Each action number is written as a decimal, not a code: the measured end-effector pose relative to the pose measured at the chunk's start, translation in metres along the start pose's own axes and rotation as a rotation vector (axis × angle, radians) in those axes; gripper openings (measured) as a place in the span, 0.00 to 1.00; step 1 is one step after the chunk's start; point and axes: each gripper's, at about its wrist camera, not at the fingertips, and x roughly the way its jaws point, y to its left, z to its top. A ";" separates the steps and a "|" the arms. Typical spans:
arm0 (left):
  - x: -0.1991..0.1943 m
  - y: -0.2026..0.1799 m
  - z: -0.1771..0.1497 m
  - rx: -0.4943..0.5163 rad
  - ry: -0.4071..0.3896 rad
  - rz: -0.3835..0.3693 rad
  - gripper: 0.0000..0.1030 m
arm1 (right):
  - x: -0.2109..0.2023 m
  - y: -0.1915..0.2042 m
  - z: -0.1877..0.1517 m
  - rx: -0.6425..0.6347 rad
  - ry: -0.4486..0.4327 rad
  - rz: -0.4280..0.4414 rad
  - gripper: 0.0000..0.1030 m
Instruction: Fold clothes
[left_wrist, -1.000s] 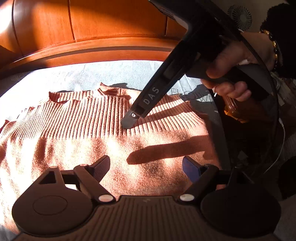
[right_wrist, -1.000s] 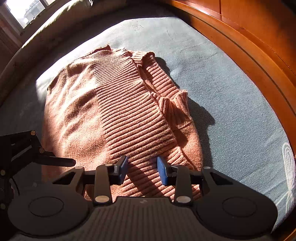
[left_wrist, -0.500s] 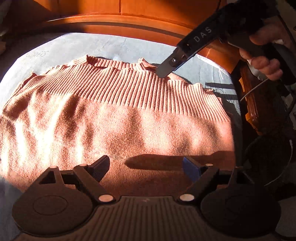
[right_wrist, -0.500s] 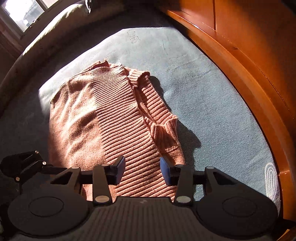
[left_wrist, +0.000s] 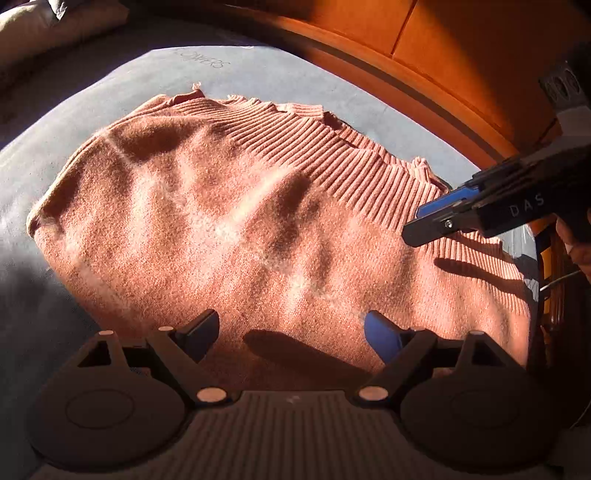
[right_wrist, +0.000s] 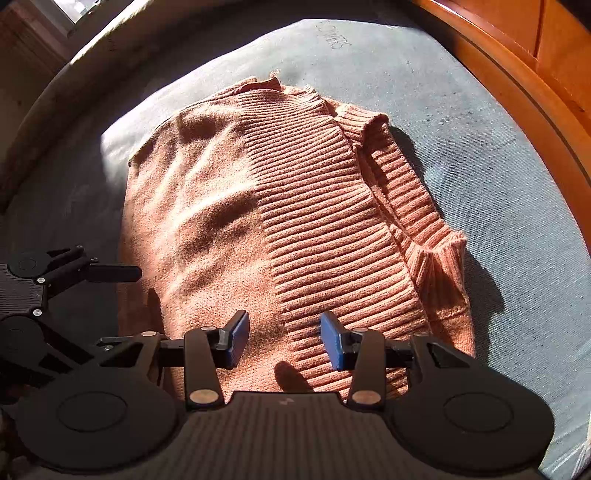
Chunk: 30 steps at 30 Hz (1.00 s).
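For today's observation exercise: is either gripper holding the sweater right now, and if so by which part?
Neither. The left gripper and right gripper both stand open above the sweater, nothing pinched between their pads.

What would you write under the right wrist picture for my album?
Open right tool hovering over a folded orange sweater on a grey bed.

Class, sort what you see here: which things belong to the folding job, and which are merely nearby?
Job: orange sweater; left gripper, open; right gripper, open.
Nearby: grey bedcover; wooden bed frame; pillow.
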 end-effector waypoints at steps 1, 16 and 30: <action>-0.004 0.006 -0.001 0.001 -0.011 0.010 0.83 | -0.004 0.003 0.010 -0.017 -0.017 0.003 0.46; 0.000 0.081 0.004 -0.015 -0.100 0.164 0.85 | 0.053 0.047 0.204 -0.345 -0.161 -0.031 0.46; 0.008 0.196 0.000 -0.554 -0.225 -0.069 0.86 | 0.143 -0.011 0.247 -0.200 -0.009 0.235 0.53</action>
